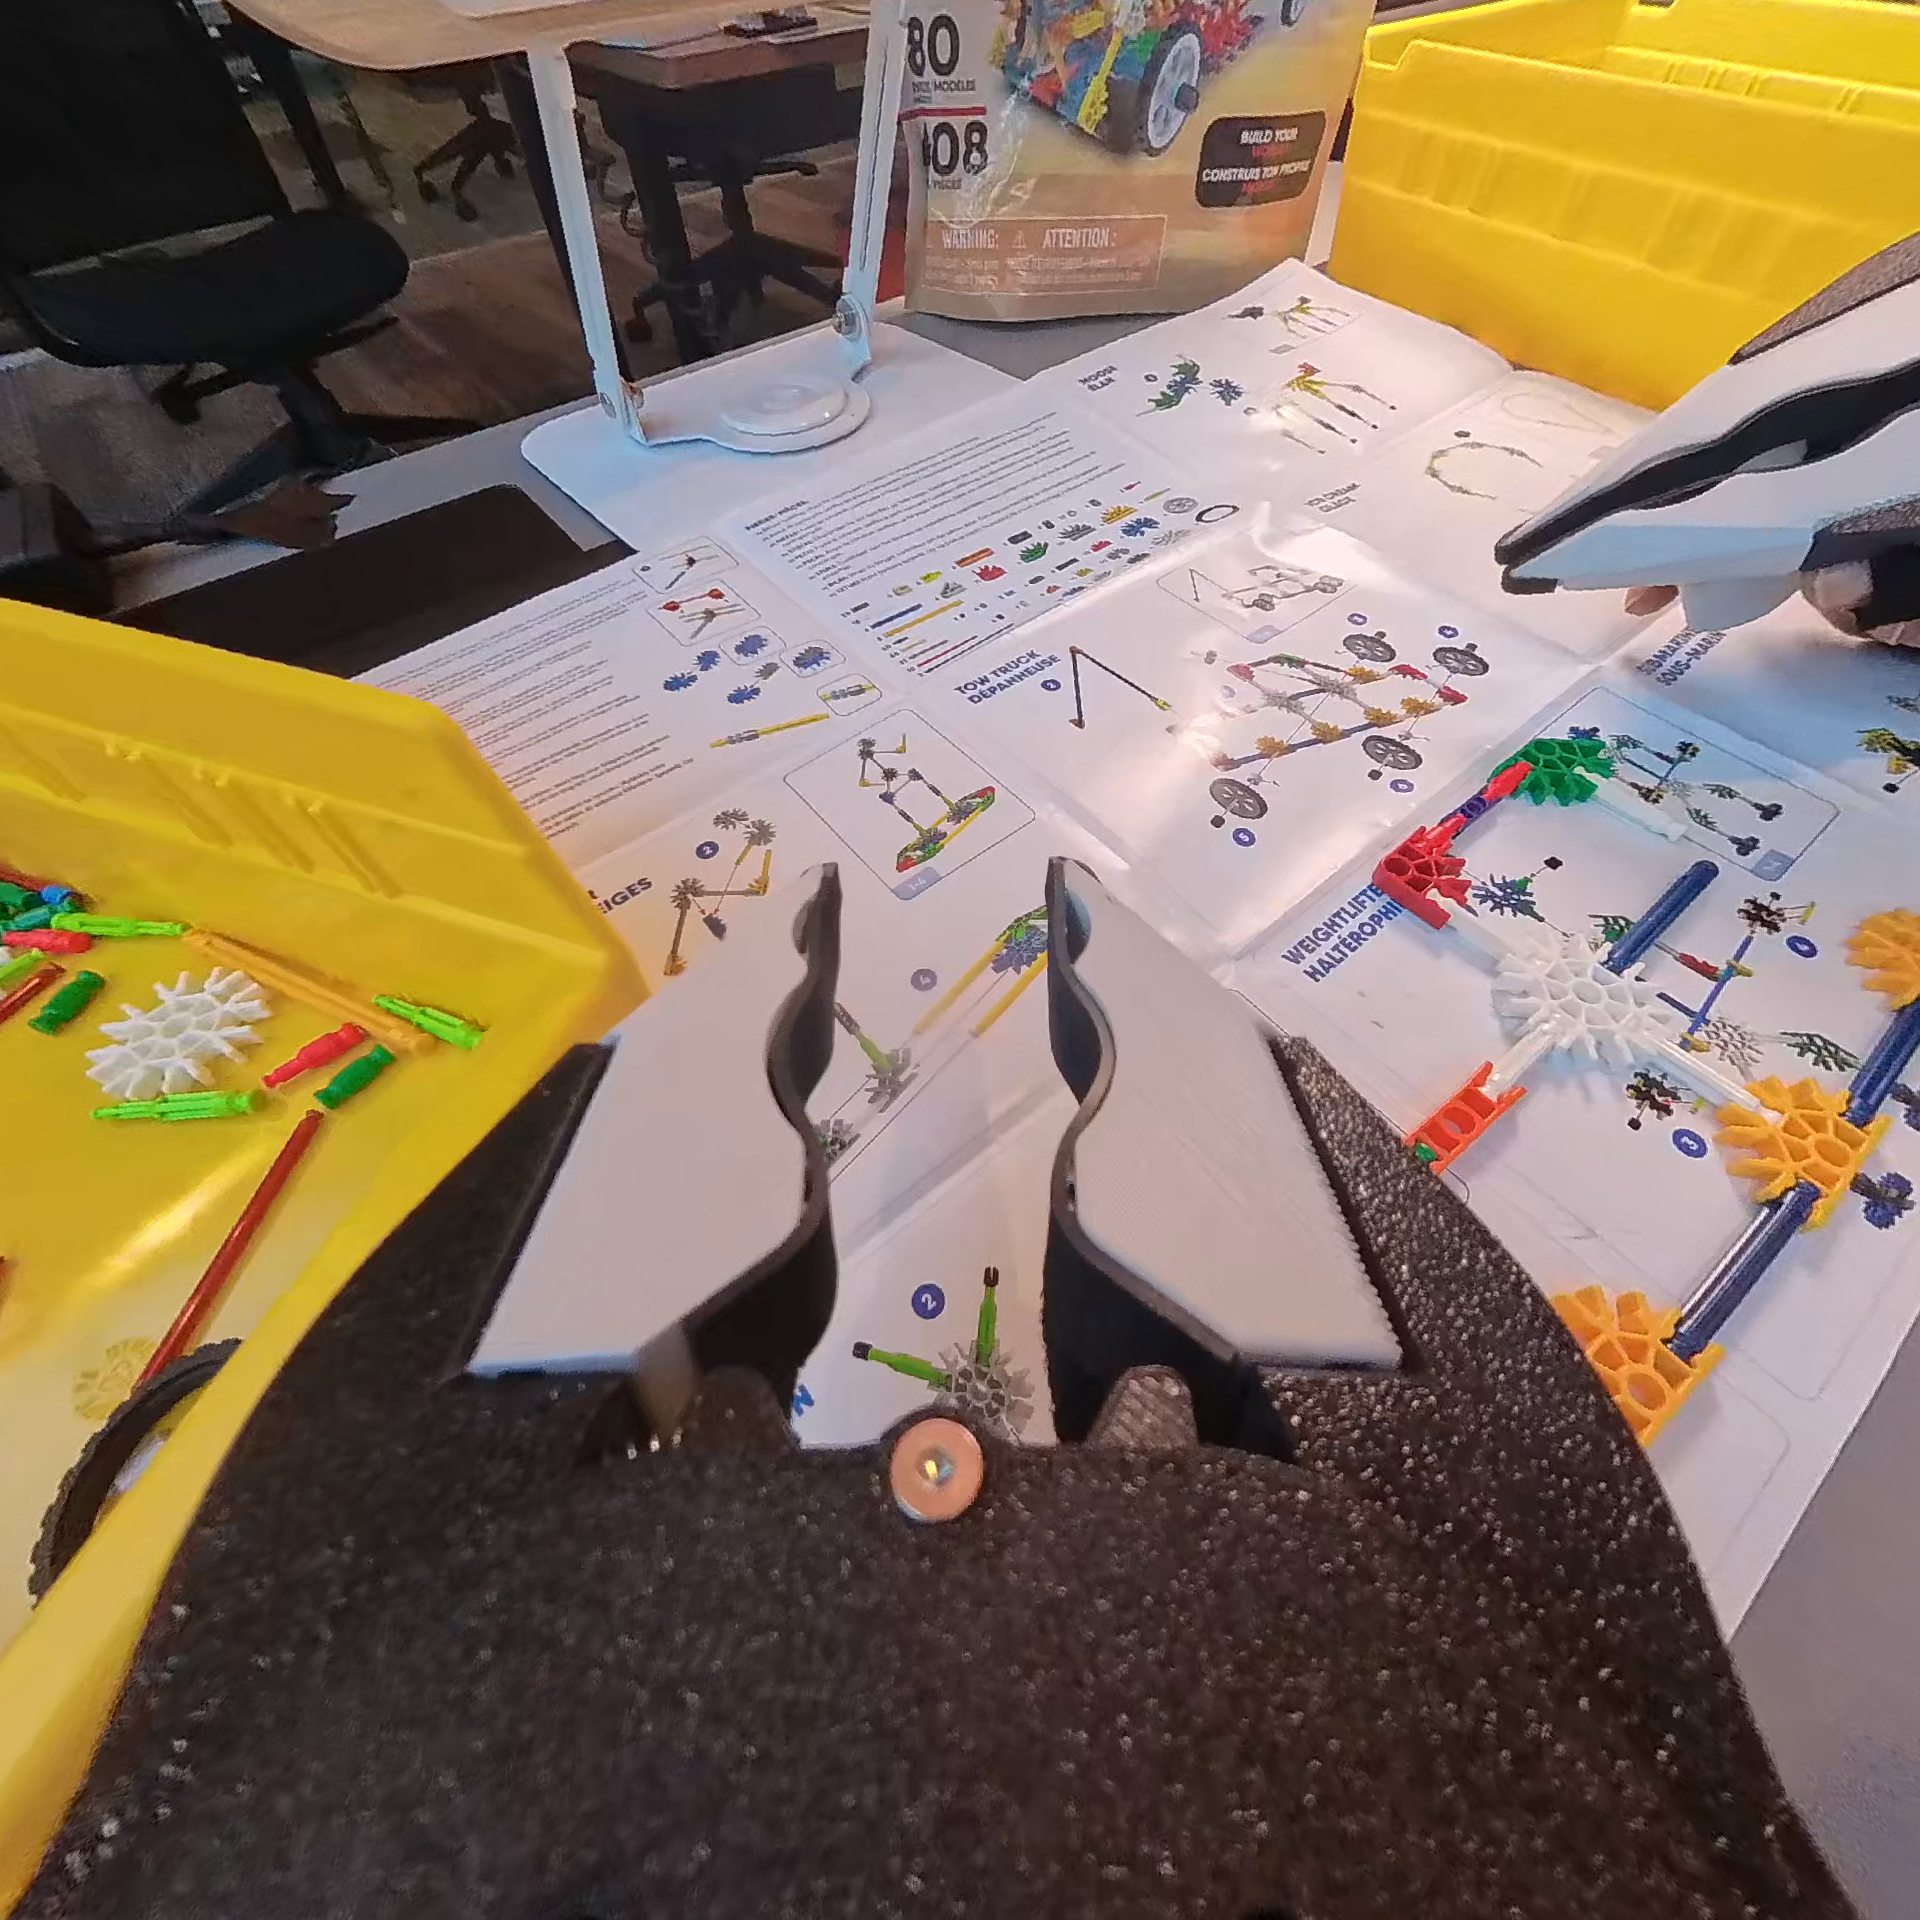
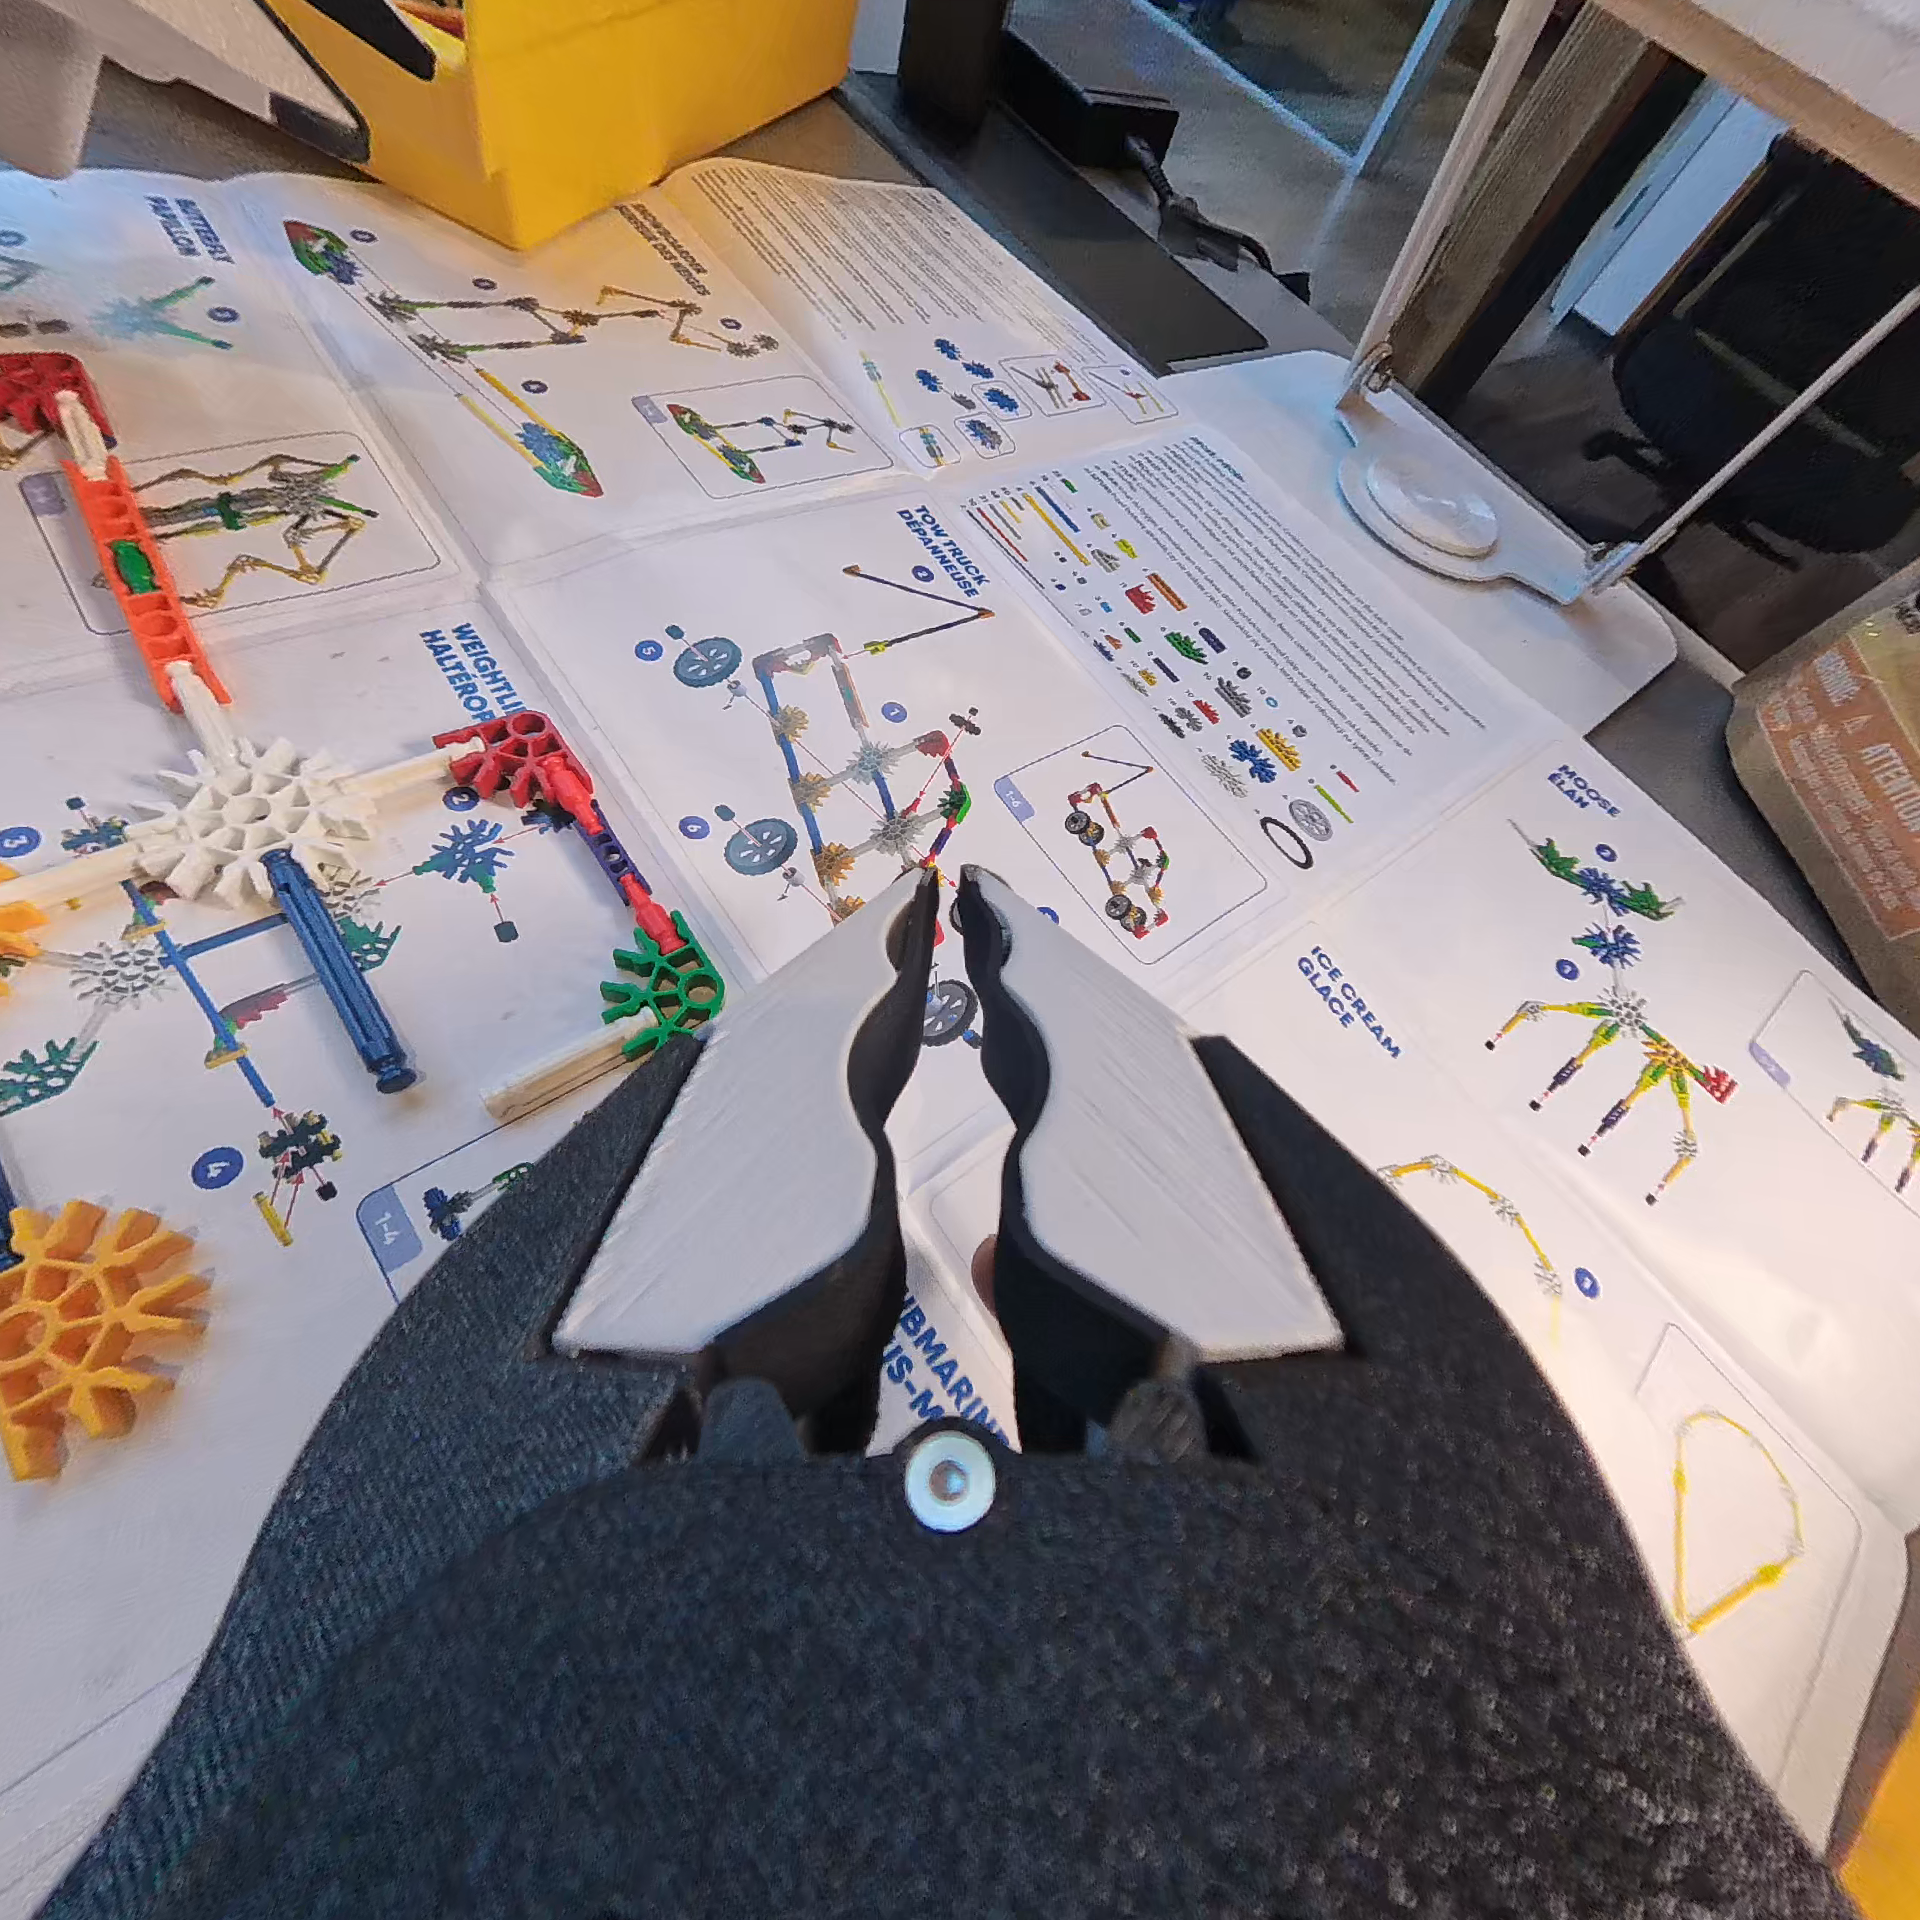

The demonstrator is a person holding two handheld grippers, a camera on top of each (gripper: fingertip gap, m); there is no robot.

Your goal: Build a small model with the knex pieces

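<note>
My left gripper point(image 1: 940, 894) is open and empty above a printed instruction sheet point(image 1: 1091, 727), beside a yellow bin point(image 1: 312, 790) of loose rods and connectors. My right gripper point(image 2: 943, 883) is shut with nothing between its tips, hovering over the same sheet point(image 2: 1299, 987); it also shows in the left wrist view point(image 1: 1517, 566) at the right. A partly built rod-and-connector model lies on the sheet: a white snowflake connector point(image 1: 1579, 997) point(image 2: 244, 816), blue rods point(image 2: 338, 966), a red connector point(image 2: 514, 753), a green connector point(image 2: 665, 987) and yellow connectors point(image 1: 1797, 1138).
A white lamp stand base point(image 1: 790, 416) point(image 2: 1455, 520) sits at the table's far edge. A tan product bag point(image 1: 1112, 156) stands behind the sheet. A second yellow bin point(image 1: 1621, 187) is at the back right. Office chairs and desks lie beyond. The left gripper's tips are roughly 20 centimeters from the right gripper's. The green connector point(image 2: 665, 987) is closer to my right gripper, around 6 centimeters from its tips; the left tips are 20 centimeters off. My left wrist view point(image 1: 1558, 765) looks at it from another angle.
</note>
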